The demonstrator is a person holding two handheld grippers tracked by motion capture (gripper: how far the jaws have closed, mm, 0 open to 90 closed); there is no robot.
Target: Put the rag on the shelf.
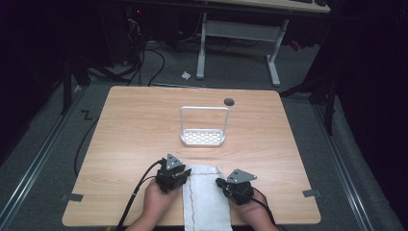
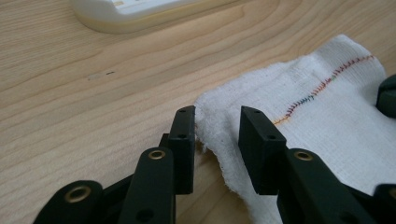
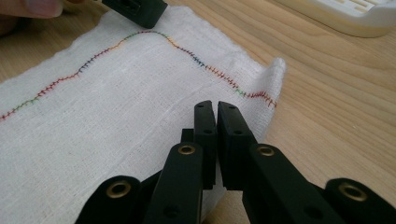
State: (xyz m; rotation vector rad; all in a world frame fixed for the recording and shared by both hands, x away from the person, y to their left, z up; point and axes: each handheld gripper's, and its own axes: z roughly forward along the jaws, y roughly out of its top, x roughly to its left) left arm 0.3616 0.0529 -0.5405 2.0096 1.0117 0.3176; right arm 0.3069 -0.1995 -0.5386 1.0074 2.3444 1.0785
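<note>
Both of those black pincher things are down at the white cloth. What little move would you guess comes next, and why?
Probably the left gripper closes. Its jaws stand open astride the cloth's raised frayed corner, while the right gripper looks already pinched on the opposite edge. With both sides held, the cloth could be lifted, perhaps toward the white rack.

Wooden table (image 1: pixel 134 130), grey floor (image 1: pixel 43 144) w/ cables (image 1: pixel 144 57), 2nd desk (image 1: pixel 240 29) behind, dark room

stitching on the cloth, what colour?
Multicoloured zigzag stitching (red, blue, green, orange) on the white cloth. Clearest in the right gripper view.
</note>
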